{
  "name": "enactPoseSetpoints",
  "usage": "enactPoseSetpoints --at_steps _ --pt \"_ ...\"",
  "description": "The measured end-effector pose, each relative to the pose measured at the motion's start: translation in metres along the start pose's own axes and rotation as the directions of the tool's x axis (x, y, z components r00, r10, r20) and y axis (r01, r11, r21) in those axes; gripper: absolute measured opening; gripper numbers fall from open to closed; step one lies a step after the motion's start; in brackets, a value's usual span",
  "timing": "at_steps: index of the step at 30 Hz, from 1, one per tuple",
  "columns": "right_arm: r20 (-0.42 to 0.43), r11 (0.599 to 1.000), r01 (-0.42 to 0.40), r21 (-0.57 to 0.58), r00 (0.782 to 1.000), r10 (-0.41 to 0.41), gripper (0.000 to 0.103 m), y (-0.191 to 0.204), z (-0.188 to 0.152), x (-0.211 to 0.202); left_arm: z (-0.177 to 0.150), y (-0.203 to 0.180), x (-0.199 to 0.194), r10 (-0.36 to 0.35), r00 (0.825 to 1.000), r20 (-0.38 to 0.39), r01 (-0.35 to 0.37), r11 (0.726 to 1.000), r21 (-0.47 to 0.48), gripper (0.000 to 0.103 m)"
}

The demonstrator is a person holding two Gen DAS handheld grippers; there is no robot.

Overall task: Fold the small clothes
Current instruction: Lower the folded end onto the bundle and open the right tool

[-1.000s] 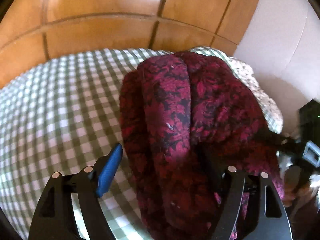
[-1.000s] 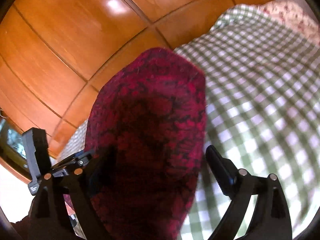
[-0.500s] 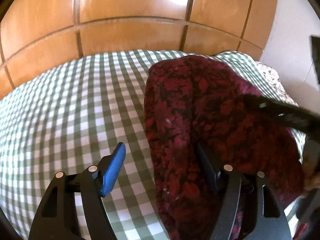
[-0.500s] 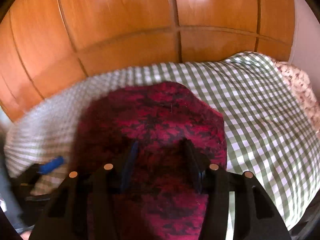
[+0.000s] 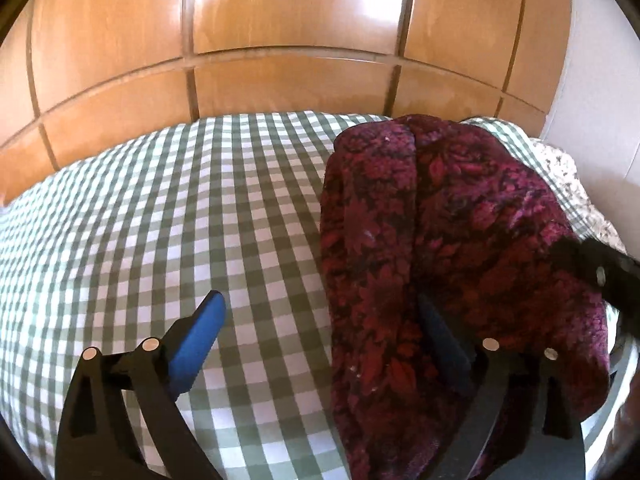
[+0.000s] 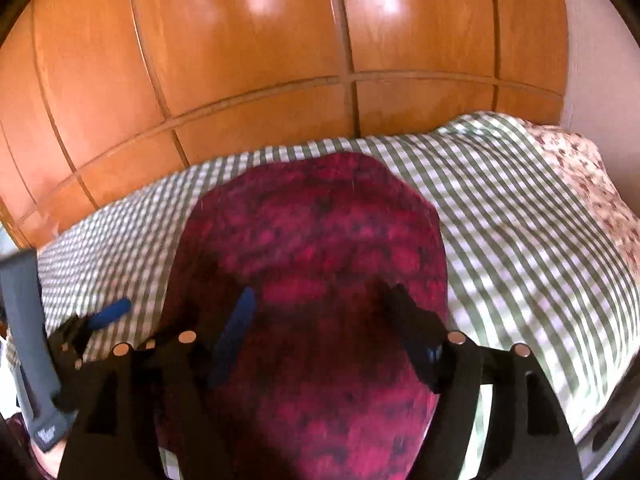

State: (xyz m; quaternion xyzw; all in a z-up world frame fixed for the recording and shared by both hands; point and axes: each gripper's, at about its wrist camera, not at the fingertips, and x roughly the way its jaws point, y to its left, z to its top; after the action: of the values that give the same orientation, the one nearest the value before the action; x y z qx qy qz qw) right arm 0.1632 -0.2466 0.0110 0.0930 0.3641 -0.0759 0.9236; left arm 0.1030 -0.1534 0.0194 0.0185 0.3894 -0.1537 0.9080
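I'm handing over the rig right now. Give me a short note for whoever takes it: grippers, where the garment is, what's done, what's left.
Left gripper: jaws opening, the garment's left edge between them, not pinched.
Right gripper: jaws opening over the garment's middle, no grip visible.
Red flowered garment: lies on the green checked sheet, in a folded bundle with a crease along it.
Done: at least one fold.
Left: check whether it needs another fold, then smooth it.

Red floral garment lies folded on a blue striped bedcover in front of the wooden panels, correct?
Not quite. The red floral garment lies on a green-and-white checked bedcover, not a blue striped one; the left wrist view shows it. The wooden panels do stand behind.
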Motion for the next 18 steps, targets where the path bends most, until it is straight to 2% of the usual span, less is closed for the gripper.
enactPoseSetpoints --at_steps 5,9,13,18 --pt "0.004 0.994 0.087 -0.062 0.996 -0.087 0.073 0.010 -0.015 0.011 0.000 -0.008 0.010 0.023 1.000 0.009 -0.023 0.999 0.027 0.096" --pt "0.011 0.998 0.056 -0.017 0.998 -0.056 0.074 0.006 -0.010 0.004 0.002 -0.002 -0.002 0.013 1.000 0.020 -0.012 1.000 -0.012 0.096" --pt "0.027 0.999 0.044 0.000 0.999 -0.044 0.079 0.008 -0.015 -0.008 0.001 -0.005 -0.017 0.026 0.999 0.041 -0.026 1.000 0.016 0.096" --pt "0.041 0.996 0.085 0.033 0.995 -0.086 0.089 0.013 -0.031 -0.022 -0.001 -0.004 -0.031 0.014 0.998 0.068 -0.015 1.000 0.012 0.096"
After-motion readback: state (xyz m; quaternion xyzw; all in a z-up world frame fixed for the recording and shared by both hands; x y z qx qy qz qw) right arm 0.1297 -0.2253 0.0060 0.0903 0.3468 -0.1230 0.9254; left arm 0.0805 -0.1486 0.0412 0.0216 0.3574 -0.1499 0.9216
